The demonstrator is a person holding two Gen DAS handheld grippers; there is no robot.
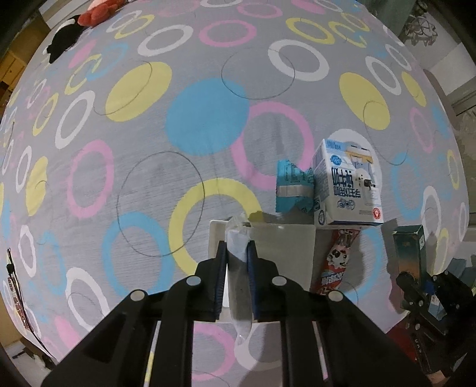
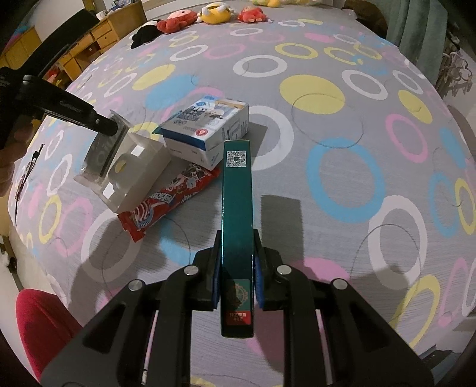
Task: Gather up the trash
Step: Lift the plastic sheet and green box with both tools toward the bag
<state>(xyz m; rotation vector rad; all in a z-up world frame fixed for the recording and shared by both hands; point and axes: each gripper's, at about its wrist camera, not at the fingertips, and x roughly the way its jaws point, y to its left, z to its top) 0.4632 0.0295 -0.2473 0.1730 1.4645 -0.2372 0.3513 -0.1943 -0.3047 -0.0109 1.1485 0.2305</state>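
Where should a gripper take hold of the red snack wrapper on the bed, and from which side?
Probably the near crimped end of the red snack wrapper, coming from above. It lies flat on the bedspread, so only a thin end can be pinched. The far end is tucked under the milk carton, and the clear box crowds its left.

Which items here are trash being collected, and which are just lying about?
Job:
- clear plastic box, held in left tongs
- dark green carton, held in right tongs
- milk carton
- red snack wrapper

Lying about:
- plush toys
- patterned bedsheet
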